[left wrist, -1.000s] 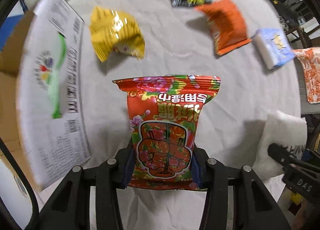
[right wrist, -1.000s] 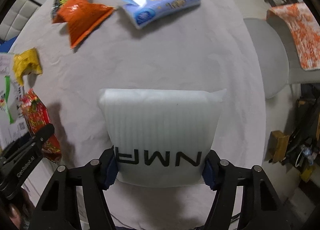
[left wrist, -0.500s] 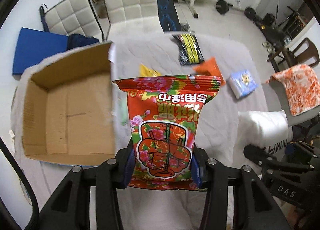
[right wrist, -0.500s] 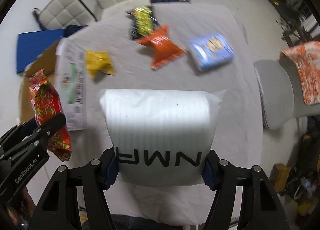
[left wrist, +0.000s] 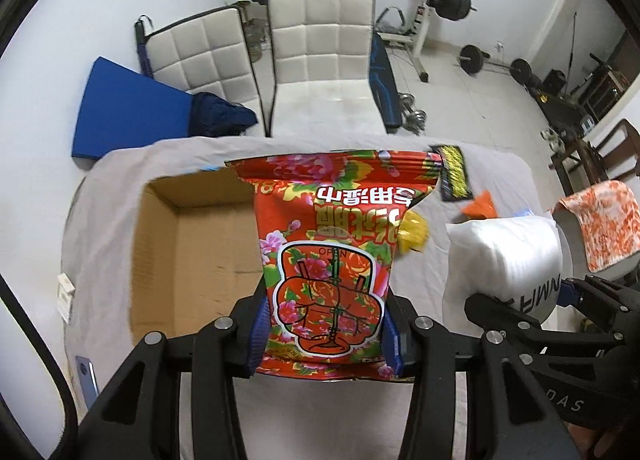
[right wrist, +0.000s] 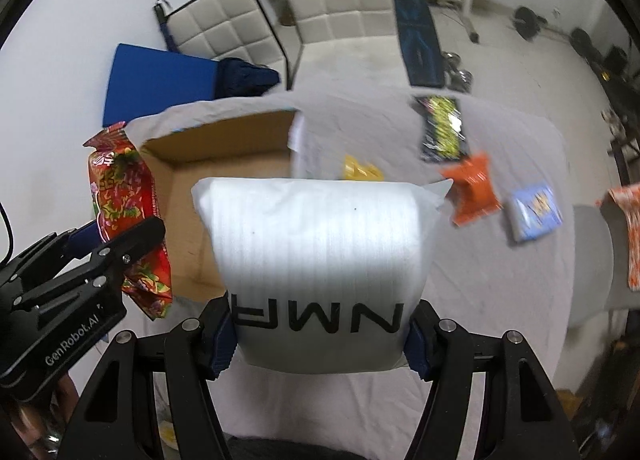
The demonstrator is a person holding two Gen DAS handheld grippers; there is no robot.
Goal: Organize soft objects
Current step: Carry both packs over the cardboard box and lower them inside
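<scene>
My left gripper [left wrist: 326, 344] is shut on a red flowered snack bag [left wrist: 332, 244] and holds it up above the table, beside the open cardboard box [left wrist: 192, 244]. My right gripper [right wrist: 320, 336] is shut on a white foam pouch marked NMR [right wrist: 320, 244], held high to the right of the box [right wrist: 224, 148]. The left gripper with its red bag [right wrist: 124, 212] shows at the left of the right wrist view. The white pouch [left wrist: 504, 260] shows at the right of the left wrist view.
On the grey tablecloth [right wrist: 500, 280] lie a yellow packet [right wrist: 360, 170], an orange packet [right wrist: 472, 192], a black and yellow packet [right wrist: 442, 128] and a blue tissue pack [right wrist: 536, 212]. Two white chairs [left wrist: 320, 60] stand behind the table. A chair with orange cloth [left wrist: 600, 224] stands right.
Both grippers have risen and tilted up with their loads. The view went from the tabletop to the whole table, box and room. The box now lies below the left gripper's bag.
</scene>
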